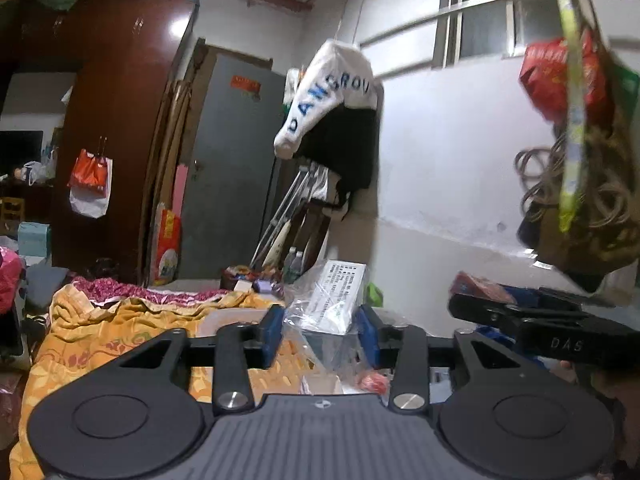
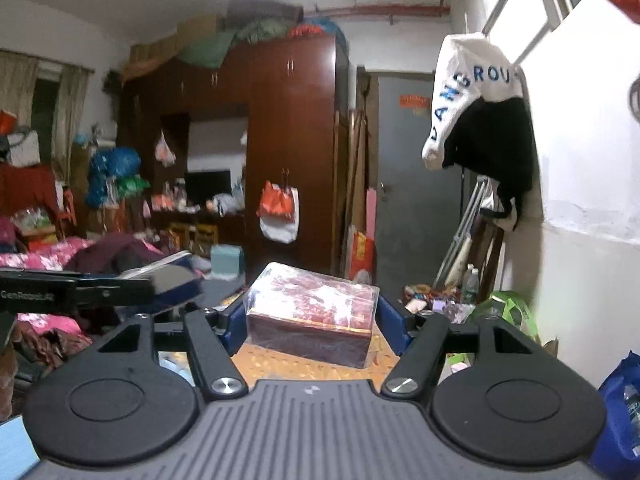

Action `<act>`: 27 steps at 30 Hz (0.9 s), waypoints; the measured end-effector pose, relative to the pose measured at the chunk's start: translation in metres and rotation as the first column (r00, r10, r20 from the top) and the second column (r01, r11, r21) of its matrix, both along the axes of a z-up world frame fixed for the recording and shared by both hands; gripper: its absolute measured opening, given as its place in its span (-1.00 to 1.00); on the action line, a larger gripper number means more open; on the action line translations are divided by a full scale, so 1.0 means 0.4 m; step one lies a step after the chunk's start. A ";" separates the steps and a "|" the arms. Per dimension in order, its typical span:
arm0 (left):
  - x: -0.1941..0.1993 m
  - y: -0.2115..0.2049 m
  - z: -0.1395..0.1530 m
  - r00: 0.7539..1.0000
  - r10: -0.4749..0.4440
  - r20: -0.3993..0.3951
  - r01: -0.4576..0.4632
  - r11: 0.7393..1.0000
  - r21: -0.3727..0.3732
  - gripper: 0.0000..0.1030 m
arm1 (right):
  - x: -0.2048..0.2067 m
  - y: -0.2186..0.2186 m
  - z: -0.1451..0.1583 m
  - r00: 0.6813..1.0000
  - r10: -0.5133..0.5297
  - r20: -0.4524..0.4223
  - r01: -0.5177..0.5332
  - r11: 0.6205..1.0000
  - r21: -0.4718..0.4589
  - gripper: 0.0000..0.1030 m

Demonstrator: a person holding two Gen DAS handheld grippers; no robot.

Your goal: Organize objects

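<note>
My left gripper (image 1: 322, 332) has its blue pads (image 1: 274, 334) against the sides of a crumpled clear plastic bag (image 1: 320, 320), which has a white printed box (image 1: 340, 294) inside. The bag hangs above the orange bedspread (image 1: 120, 332). My right gripper (image 2: 312, 322) is shut on a dark red patterned box (image 2: 312, 308) wrapped in clear film, its pads on the box's two ends, held level above the bed. In the left wrist view, the right gripper (image 1: 540, 320) appears at the right with the red box (image 1: 478, 284). The right wrist view shows the left gripper (image 2: 80, 290) at the left.
A white wall (image 2: 592, 160) is close on the right, with a white-and-black garment (image 2: 480, 120) hung on it. Bags (image 1: 580, 140) hang from a rail. Crutches (image 2: 464, 232), bottles (image 2: 470, 280), a grey door (image 2: 412, 184) and a brown wardrobe (image 2: 288, 140) stand beyond the cluttered bed.
</note>
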State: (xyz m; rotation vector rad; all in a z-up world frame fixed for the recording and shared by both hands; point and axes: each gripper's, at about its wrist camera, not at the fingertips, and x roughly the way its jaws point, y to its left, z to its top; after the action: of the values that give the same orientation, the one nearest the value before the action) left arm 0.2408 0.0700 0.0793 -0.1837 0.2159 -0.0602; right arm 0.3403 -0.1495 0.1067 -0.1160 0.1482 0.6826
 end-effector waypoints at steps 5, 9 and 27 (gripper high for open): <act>0.045 0.011 -0.050 0.993 0.060 -0.101 -0.061 0.998 -0.004 0.42 | 0.021 0.013 -0.043 0.998 -0.037 -0.045 0.035 0.998 -0.043 1.00; -0.124 0.034 -0.093 1.000 -0.009 -0.015 0.008 1.000 -0.029 0.55 | -0.070 -0.097 -0.089 0.996 0.024 -0.088 -0.017 0.997 0.076 1.00; -0.385 -0.031 -0.383 0.993 -0.011 -0.122 0.017 0.999 0.046 0.62 | -0.392 -0.098 -0.425 0.972 0.180 -0.151 -0.178 0.984 0.031 0.77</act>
State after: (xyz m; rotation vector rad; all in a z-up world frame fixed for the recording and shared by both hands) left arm 0.0869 0.0578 -0.0737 -0.1387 0.3396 -0.0578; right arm 0.1835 -0.1887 -0.0631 -0.0603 0.2817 0.8732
